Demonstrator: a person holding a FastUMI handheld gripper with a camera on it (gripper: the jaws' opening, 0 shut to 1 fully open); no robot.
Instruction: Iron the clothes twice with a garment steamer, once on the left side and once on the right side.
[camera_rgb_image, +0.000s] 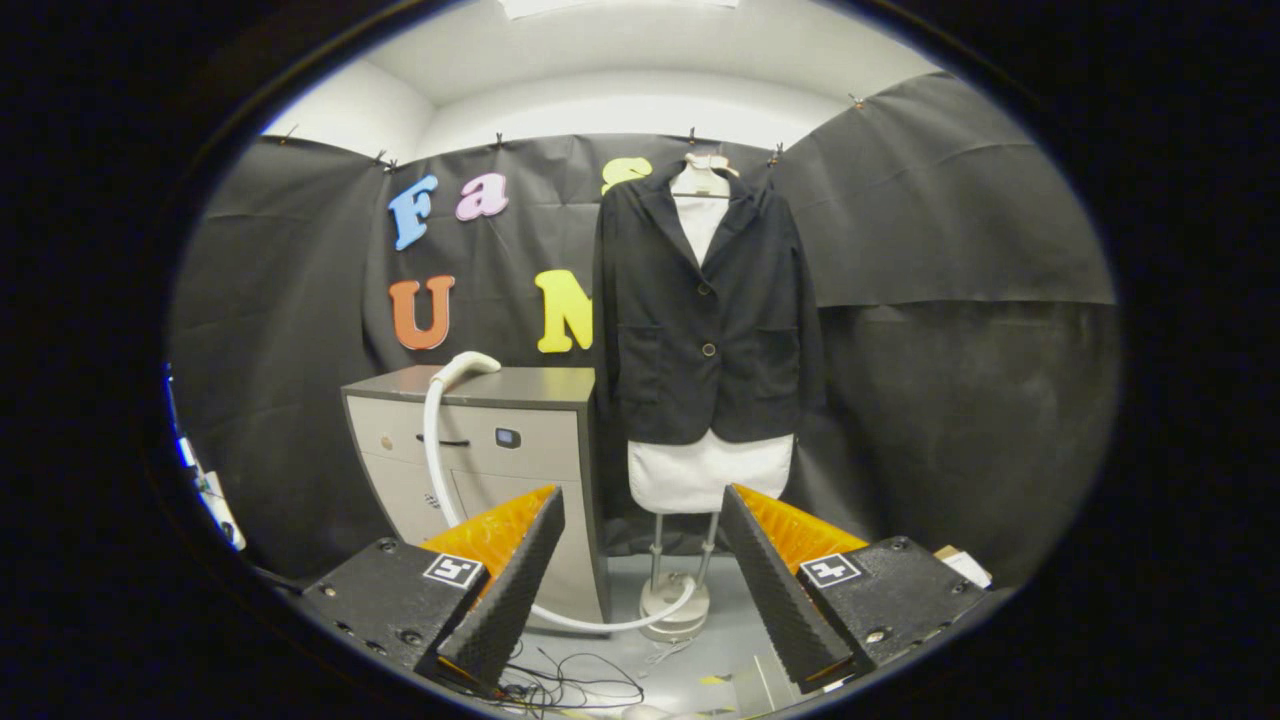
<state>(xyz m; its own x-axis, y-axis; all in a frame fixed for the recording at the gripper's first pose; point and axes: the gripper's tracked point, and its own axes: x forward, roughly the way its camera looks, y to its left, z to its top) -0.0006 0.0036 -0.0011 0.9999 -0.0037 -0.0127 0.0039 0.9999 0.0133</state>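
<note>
cabinet (480, 430) stands left against the booth wall. steamer head (466, 368) lies on its top near the front edge, white hose (432, 450) drops down the cabinet front and loops across the floor (720, 650) to the mannequin stand (675, 600). dark jacket (705, 320) hangs buttoned on the mannequin, right of the cabinet, beyond the fingers. gripper (640, 590) wide apart, holding nothing. loose cables (575, 690) on the floor between the fingers.
</note>
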